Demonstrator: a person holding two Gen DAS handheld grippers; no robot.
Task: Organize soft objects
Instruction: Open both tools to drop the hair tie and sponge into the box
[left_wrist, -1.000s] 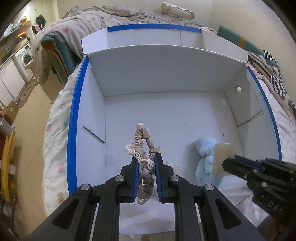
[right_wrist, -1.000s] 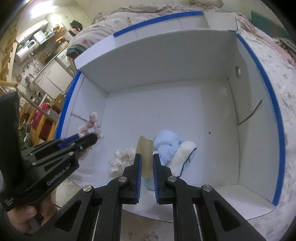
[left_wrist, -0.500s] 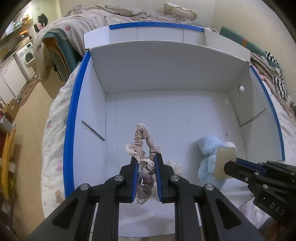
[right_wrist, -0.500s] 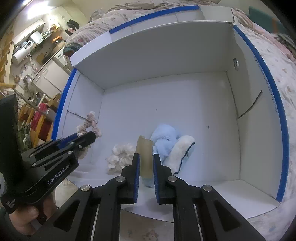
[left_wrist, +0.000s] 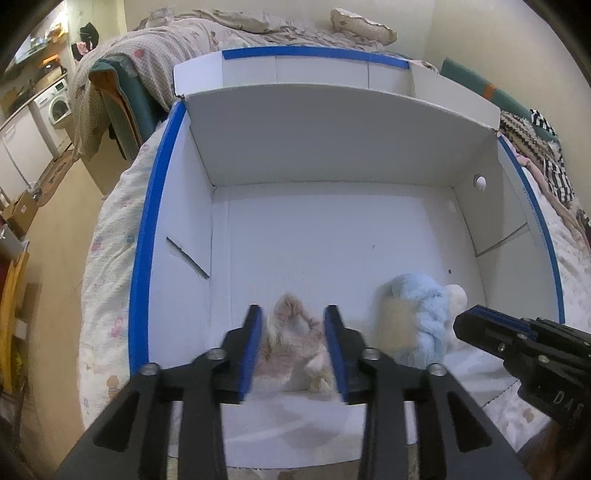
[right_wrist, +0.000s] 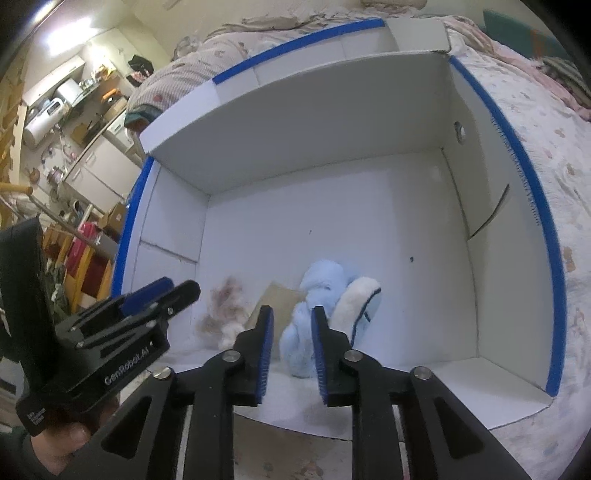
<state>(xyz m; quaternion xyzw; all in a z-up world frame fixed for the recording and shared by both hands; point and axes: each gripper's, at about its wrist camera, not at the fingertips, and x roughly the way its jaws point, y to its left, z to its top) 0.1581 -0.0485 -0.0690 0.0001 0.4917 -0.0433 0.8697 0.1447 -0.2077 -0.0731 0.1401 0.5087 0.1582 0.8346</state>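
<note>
Now you are letting go over the white box (left_wrist: 177, 206): both tongs' jaws are opening, the left gripper (left_wrist: 293, 332) dropping a scrunchie (left_wrist: 291, 332), the right gripper (right_wrist: 291, 332) releasing a tan pad (right_wrist: 275, 301); next, lift clear.

Left claw (left_wrist: 293, 347) and right claw (right_wrist: 291, 345) both angle downward, jaws opening, pads gripping nothing.

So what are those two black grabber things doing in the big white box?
A person is sorting soft things into the white box. The left gripper is opening, and a pink scrunchie is dropping between its fingers. The right gripper is opening too, letting go of a tan sponge beside a fluffy blue toy.
</note>
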